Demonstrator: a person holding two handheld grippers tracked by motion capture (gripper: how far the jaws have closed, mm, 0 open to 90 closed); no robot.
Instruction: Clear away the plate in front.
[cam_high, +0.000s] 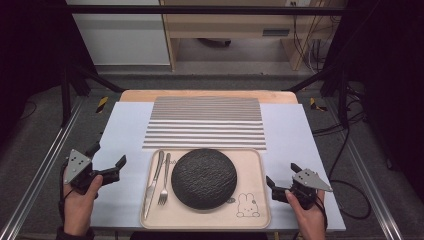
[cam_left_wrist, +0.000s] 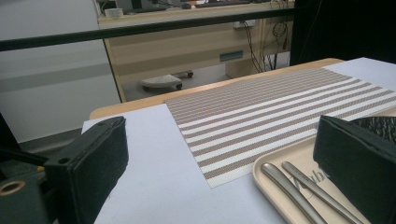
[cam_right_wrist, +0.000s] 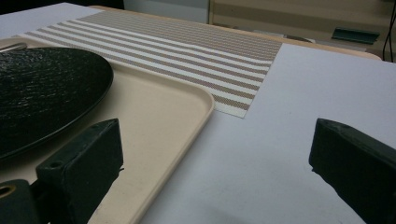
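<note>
Both jaws spread and empty, the left gripper (cam_high: 107, 161) and right gripper (cam_high: 281, 181) flank the tray (cam_high: 252, 155) at nine and three o'clock; a black plate (cam_high: 204, 178) sits centered.

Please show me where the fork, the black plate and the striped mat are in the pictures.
fork (cam_high: 164, 181): high view, middle of its handle.
black plate (cam_high: 204, 178): high view, centre of its textured face.
striped mat (cam_high: 206, 122): high view, middle of the mat, beyond the tray.
</note>
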